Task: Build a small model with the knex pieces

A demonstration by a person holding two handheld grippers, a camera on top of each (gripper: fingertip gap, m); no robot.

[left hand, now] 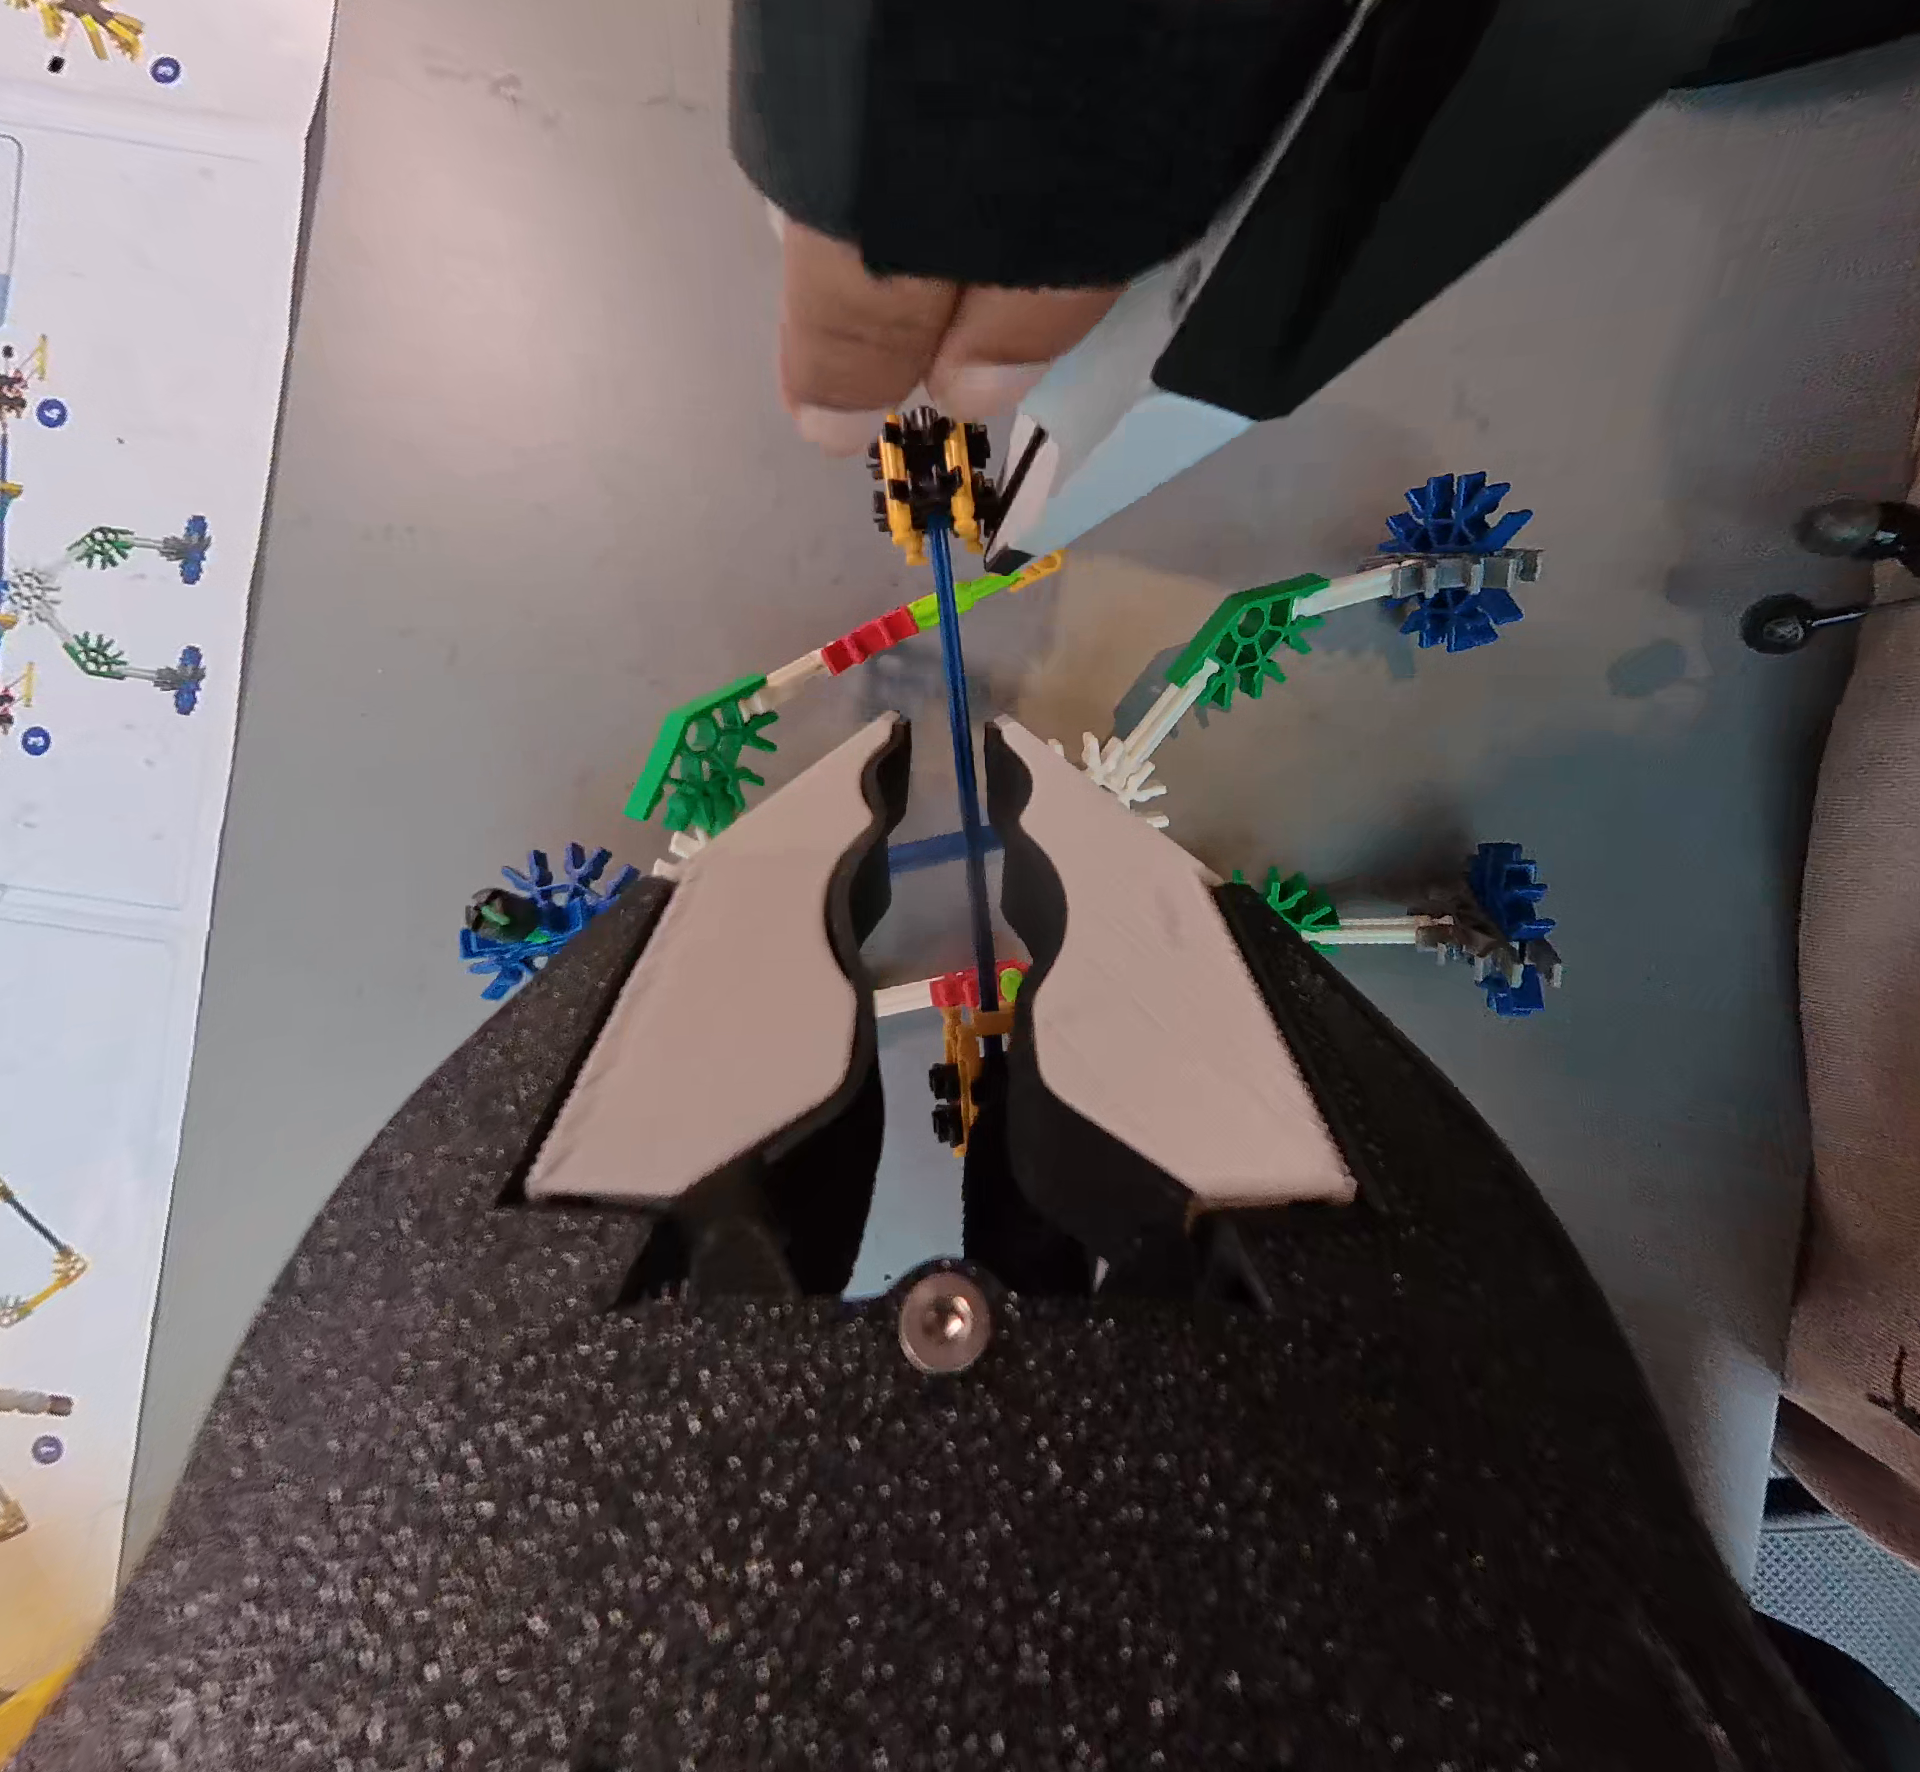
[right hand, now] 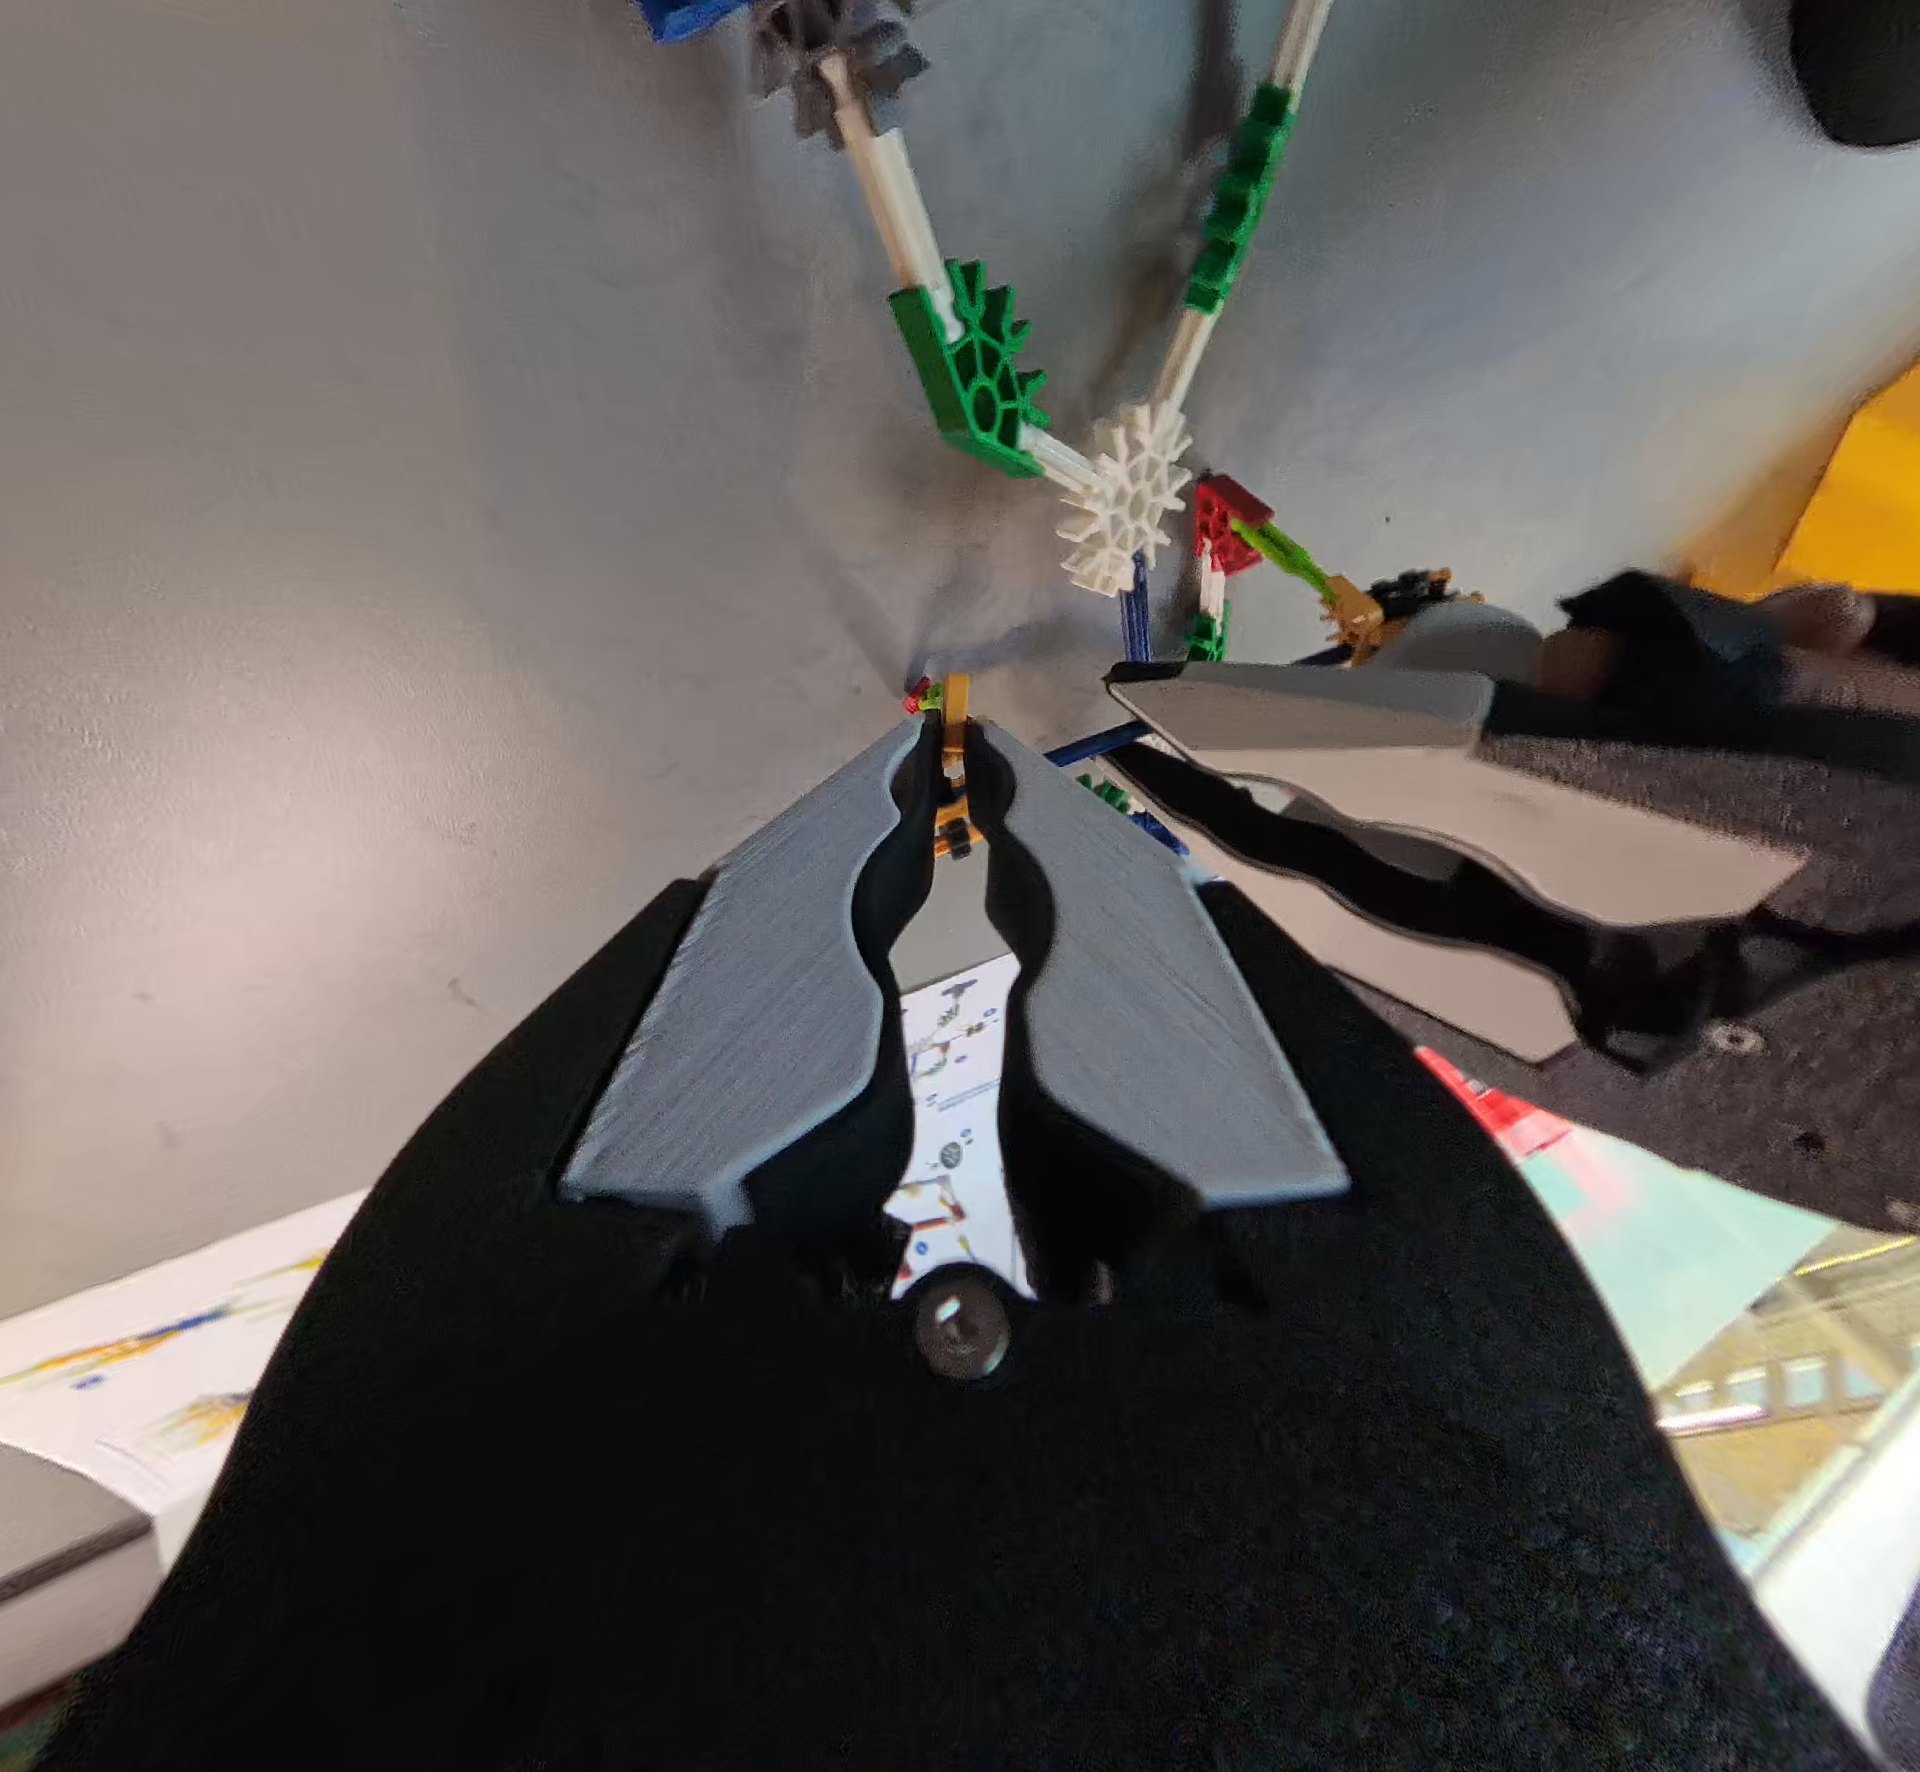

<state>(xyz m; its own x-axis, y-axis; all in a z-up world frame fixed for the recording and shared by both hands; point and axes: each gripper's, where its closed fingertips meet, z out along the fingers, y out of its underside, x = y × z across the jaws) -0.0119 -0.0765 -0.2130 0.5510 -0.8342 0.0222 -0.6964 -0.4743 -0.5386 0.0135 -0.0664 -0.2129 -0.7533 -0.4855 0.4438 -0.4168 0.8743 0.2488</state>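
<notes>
Gripping an orange connector, right gripper; left gripper seemingly straddles blue rod.

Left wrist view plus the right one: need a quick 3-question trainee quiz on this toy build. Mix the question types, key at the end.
1. True or false: the right gripper is closed on the yellow-and-black piece at the end of the toy.
2. Multiple choice: what runs between the fingers of the left gripper?
A. a blue rod
B. a pencil
C. a cable
3. Short answer: what lies along the left edge of the table in the left wrist view?

Key: 1 true. 2 A; the fingers stand apart on either side of it. 3 a printed instruction sheet with pictures of toy builds.
</notes>
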